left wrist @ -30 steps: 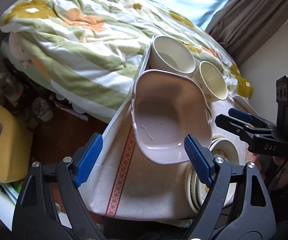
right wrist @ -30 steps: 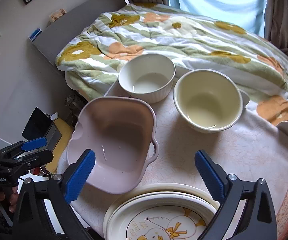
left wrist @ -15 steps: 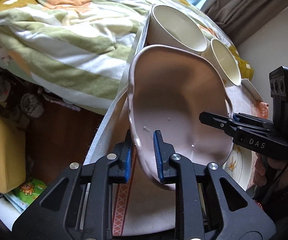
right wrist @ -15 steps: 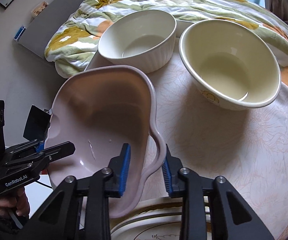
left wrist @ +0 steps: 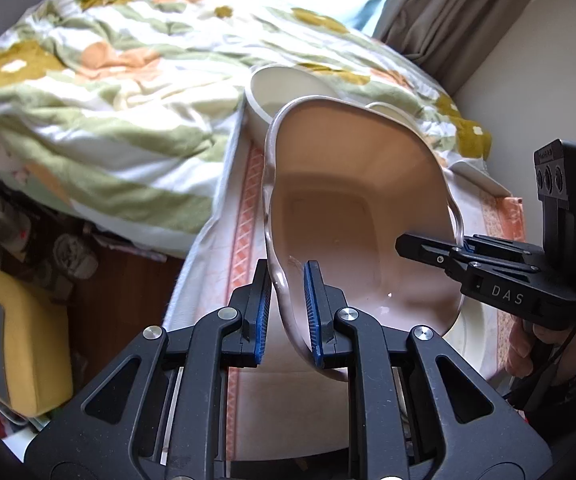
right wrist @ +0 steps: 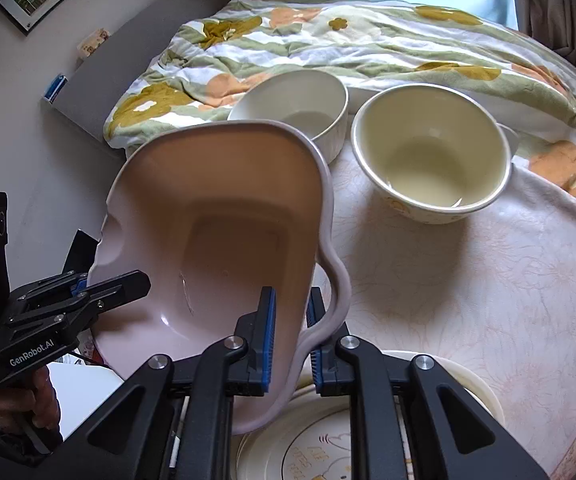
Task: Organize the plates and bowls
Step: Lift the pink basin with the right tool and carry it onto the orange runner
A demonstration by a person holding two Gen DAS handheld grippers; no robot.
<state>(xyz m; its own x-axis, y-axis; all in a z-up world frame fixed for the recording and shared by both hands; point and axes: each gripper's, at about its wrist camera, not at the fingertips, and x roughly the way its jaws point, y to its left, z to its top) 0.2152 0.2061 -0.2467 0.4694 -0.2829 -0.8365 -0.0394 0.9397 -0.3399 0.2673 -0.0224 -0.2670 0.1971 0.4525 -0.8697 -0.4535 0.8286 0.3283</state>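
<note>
My left gripper (left wrist: 285,312) and right gripper (right wrist: 291,336) are each clamping opposite rims of the pink dish (right wrist: 215,240), tilted above the plates (right wrist: 328,448). Beyond sit two bowls (right wrist: 432,152). Risk: uneven pinching is letting the rim slip.

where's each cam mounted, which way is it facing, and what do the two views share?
Left wrist: sits on the left gripper, looking forward and down along its fingers at the pink dish clamped by its left rim; the right gripper and a hand show at right.
Right wrist: sits on the right gripper, looking down at the dish's right rim; the left gripper shows at left.
Shared: pink dish, white ribbed bowl, plate stack, floral quilt.
</note>
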